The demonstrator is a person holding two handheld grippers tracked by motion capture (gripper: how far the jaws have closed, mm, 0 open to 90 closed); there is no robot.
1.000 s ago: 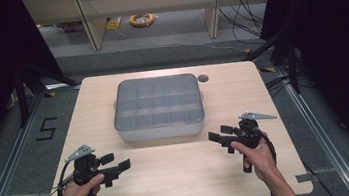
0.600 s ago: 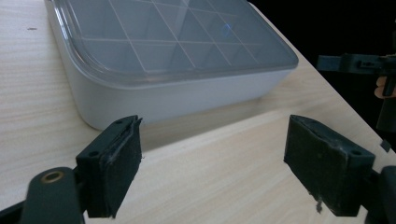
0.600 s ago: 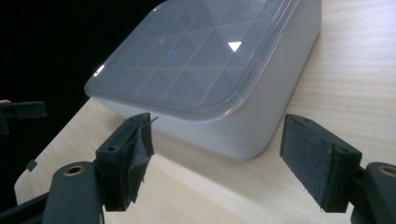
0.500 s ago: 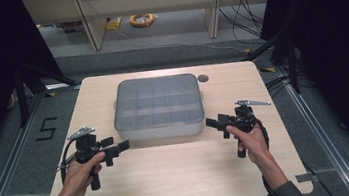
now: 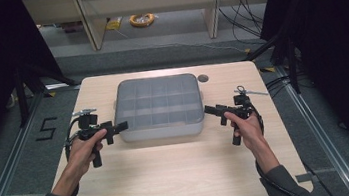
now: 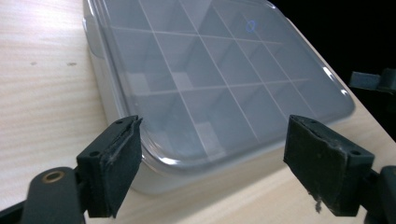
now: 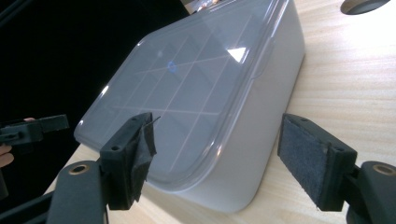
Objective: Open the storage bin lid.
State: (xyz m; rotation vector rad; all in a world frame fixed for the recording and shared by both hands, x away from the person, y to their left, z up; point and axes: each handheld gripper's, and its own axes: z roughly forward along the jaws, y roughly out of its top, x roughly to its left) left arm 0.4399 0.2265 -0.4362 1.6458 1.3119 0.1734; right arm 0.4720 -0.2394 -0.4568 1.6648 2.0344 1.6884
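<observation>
So there's a grey-ish translucent compartment box (image 5: 159,108) sitting on the light wood worktop (image 5: 182,177), roughly in the middle and a bit toward the far edge. The lid is on it, and you can see the grid of dividers through the plastic. Can't make out anything inside the cells.

The left tool (image 5: 118,127) sits right at the box's near-left corner, pointing in at it from the side. In the left gripper view its two black jaws stand wide apart with that corner of the box (image 6: 219,88) between and just beyond them — the pads aren't pressing on anything, as far as I can see. The foam on the pads looks pretty chewed up.

The right tool (image 5: 210,109) is at the opposite side, by the near-right corner, also aimed inward. Its jaws have just been closing a little but they're plainly apart in the right gripper view, framing the box corner (image 7: 205,116) without touching it. Nothing gripped. You can also spot the other tool farther off at the left edge of that view.

Each tool is held by a hand coming in from the near edge. There's a small round hole (image 5: 203,78) in the worktop just past the box's far-right corner — beside it, not touching.
</observation>
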